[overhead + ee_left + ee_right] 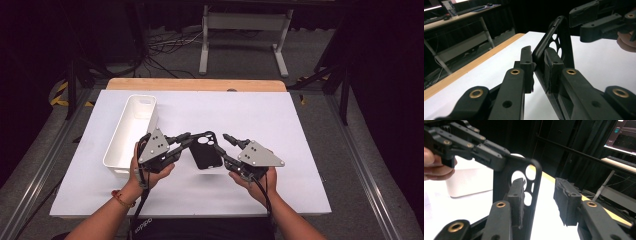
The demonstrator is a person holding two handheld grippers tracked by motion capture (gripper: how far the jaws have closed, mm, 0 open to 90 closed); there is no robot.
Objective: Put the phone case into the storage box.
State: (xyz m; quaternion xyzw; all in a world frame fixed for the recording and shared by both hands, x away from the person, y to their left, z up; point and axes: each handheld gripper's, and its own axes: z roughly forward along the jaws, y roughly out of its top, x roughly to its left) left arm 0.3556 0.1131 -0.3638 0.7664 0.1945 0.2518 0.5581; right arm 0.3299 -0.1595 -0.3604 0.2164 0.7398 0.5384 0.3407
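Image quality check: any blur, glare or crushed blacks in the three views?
High view: sharp, evenly lit white table, surroundings fall to near black. Left gripper view: near jaws soft, phone case dark against the bright table, little detail. Right gripper view: pads fairly sharp, background dim, monitor glowing at top right.

Phone case (205, 151) between grippers; bin (131, 131) left of it.

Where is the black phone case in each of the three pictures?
High view: the black phone case is in the middle, held up between the two grippers.
Left gripper view: it rises from the centre toward the top right, its edge pinched by the left gripper.
Right gripper view: it stands left of centre, with the right gripper open around its edge.
Shared landmark: the white table.
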